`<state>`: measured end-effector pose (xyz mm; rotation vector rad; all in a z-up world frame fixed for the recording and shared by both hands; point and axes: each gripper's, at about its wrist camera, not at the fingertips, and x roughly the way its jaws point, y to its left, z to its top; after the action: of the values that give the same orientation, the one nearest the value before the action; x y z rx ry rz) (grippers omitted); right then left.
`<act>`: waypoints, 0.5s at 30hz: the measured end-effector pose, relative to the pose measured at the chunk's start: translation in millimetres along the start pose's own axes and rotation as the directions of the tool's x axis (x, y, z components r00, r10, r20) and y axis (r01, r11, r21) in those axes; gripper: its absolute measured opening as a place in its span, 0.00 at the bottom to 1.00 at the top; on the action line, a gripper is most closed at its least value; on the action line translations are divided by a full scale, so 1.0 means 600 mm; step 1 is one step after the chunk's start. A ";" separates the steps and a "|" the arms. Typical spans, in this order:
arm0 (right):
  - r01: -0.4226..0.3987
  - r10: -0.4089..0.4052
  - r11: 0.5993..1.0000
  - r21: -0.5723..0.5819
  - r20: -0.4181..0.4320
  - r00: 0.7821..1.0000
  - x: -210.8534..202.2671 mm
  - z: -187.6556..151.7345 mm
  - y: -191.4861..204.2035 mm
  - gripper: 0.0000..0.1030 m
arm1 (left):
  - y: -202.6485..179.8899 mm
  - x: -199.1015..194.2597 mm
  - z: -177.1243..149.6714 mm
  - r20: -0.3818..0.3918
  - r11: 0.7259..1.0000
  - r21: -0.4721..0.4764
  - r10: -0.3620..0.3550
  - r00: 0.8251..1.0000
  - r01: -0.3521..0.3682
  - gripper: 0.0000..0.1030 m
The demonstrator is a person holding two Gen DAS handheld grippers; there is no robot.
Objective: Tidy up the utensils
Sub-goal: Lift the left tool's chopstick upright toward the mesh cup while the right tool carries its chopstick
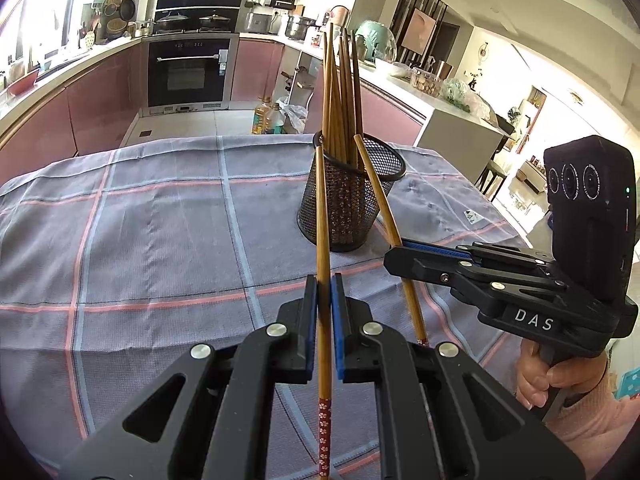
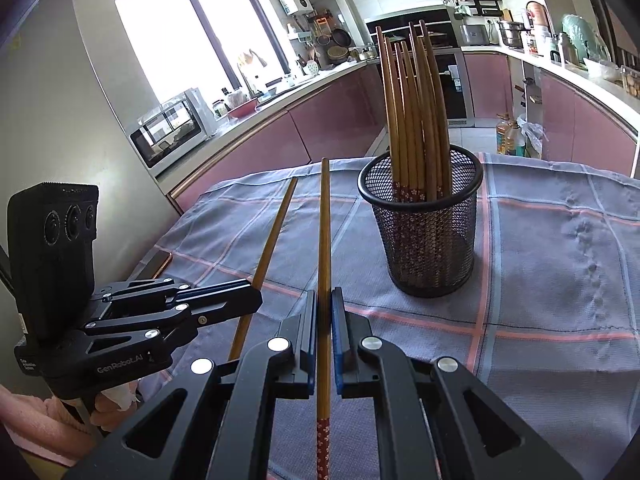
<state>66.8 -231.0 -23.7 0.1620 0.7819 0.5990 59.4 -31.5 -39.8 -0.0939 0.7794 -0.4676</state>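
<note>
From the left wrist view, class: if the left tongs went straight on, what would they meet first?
Probably the black mesh holder: the chopstick gripped in the left tongs already points at its rim, though depth is unclear.

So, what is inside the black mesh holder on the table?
The mesh holder holds a bundle of wooden chopsticks, narrow tips up, red flowered ends down. Its bottom is covered by them, so anything else inside cannot be seen.
</note>
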 end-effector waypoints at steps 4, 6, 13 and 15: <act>0.003 -0.003 1.000 0.000 0.009 1.000 -0.002 0.002 0.002 0.06 | -0.001 -0.002 0.001 0.004 1.000 0.003 -0.003 1.000 0.003 0.07; 0.004 -0.004 1.000 0.001 0.012 1.000 -0.003 0.003 0.003 0.06 | -0.003 -0.004 0.002 0.006 1.000 0.002 -0.005 1.000 0.005 0.07; 0.004 -0.004 1.000 0.000 0.019 1.000 -0.006 0.004 0.004 0.06 | -0.005 -0.009 0.005 0.012 1.000 0.001 -0.013 1.000 0.013 0.07; 0.005 -0.005 1.000 -0.001 0.021 1.000 -0.006 0.005 0.004 0.06 | -0.006 -0.009 0.006 0.013 1.000 0.001 -0.014 1.000 0.014 0.07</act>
<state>65.7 -230.7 -18.6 0.1656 0.7613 0.5923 57.2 -32.4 -32.8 -0.1016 0.7661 -0.4804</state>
